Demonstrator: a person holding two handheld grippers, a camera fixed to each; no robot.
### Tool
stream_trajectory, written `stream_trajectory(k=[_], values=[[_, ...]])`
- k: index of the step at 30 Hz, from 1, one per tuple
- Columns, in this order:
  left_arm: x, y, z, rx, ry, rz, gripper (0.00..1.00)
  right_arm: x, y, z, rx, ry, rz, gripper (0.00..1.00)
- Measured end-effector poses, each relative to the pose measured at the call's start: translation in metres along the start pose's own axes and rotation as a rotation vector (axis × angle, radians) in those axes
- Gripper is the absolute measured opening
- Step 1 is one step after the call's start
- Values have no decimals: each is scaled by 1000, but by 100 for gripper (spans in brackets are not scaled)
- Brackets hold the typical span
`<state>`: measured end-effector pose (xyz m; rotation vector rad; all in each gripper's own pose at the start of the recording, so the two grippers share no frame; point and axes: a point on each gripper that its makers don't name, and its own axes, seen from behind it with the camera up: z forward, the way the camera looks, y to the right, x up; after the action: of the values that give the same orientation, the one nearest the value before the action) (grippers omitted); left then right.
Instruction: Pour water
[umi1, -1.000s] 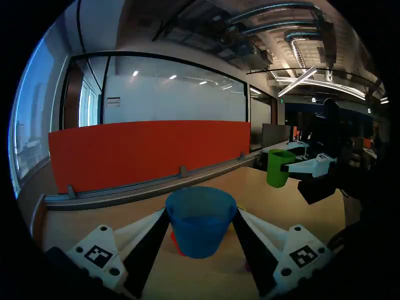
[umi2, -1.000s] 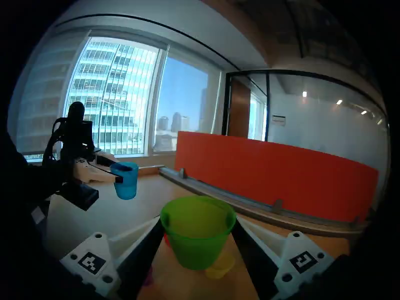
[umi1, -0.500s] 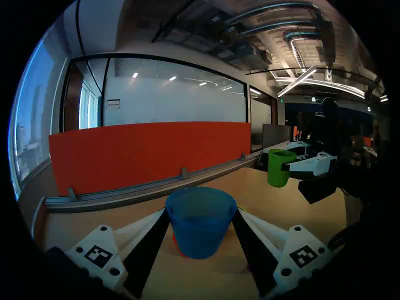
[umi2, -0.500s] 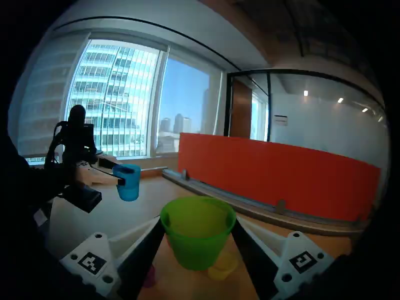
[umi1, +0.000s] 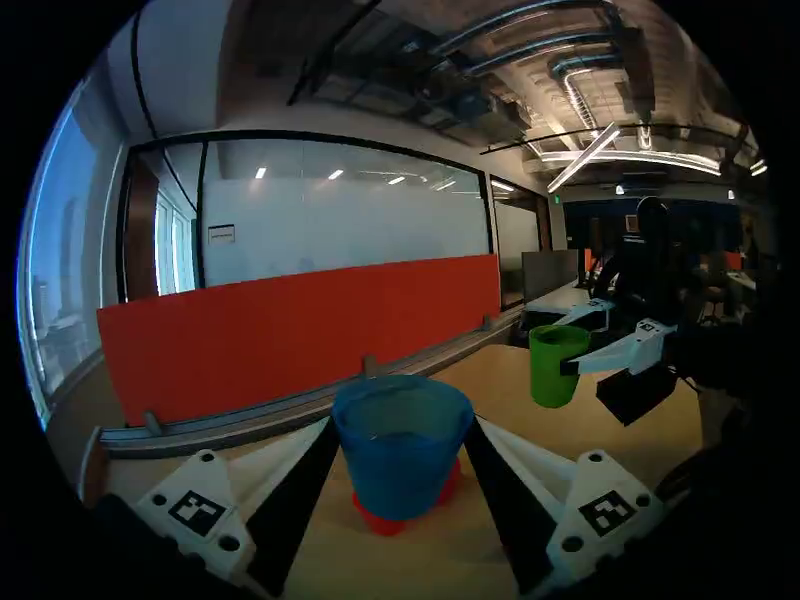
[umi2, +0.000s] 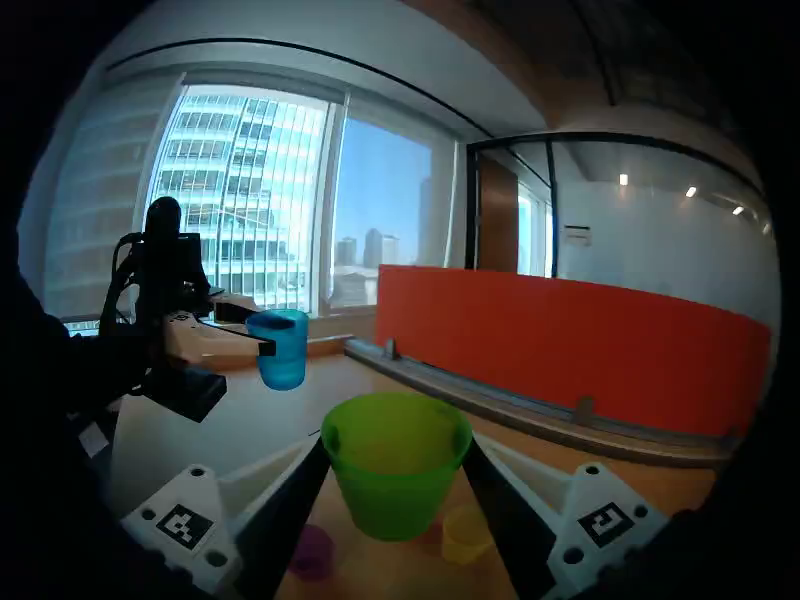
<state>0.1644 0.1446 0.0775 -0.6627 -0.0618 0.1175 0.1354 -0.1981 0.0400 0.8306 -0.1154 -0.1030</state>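
In the left gripper view my left gripper (umi1: 402, 452) is shut on a translucent blue cup (umi1: 402, 440) held upright above the wooden table (umi1: 470, 560); some water shows inside it. The right gripper view has my right gripper (umi2: 396, 468) shut on a green cup (umi2: 396, 462), also upright. Farther off in the left gripper view, the green cup (umi1: 550, 364) hangs in the right gripper (umi1: 566, 366) at mid right. The blue cup (umi2: 281, 348) in the left gripper (umi2: 268, 350) appears at the left of the right gripper view.
A red cup (umi1: 398, 514) stands on the table under the blue one. A yellow cup (umi2: 464, 532) and a purple cup (umi2: 313, 552) sit below the green one. An orange divider panel (umi1: 290, 322) with a grey rail runs along the table's far edge. Windows (umi2: 240, 230) lie beyond.
Both grippers have come closer together. The green cup sits lower and nearer in the left gripper view, and the blue cup has shifted right and grown in the right gripper view.
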Motion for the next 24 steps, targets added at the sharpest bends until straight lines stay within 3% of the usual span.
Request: stream_trajectory(k=[17,24], values=[[38,7,8,13,34,154,87,-5,-31,18,82,3,6,91],[51,16,11,9,44,219,87,-7,-46,25,120,2,3,91]])
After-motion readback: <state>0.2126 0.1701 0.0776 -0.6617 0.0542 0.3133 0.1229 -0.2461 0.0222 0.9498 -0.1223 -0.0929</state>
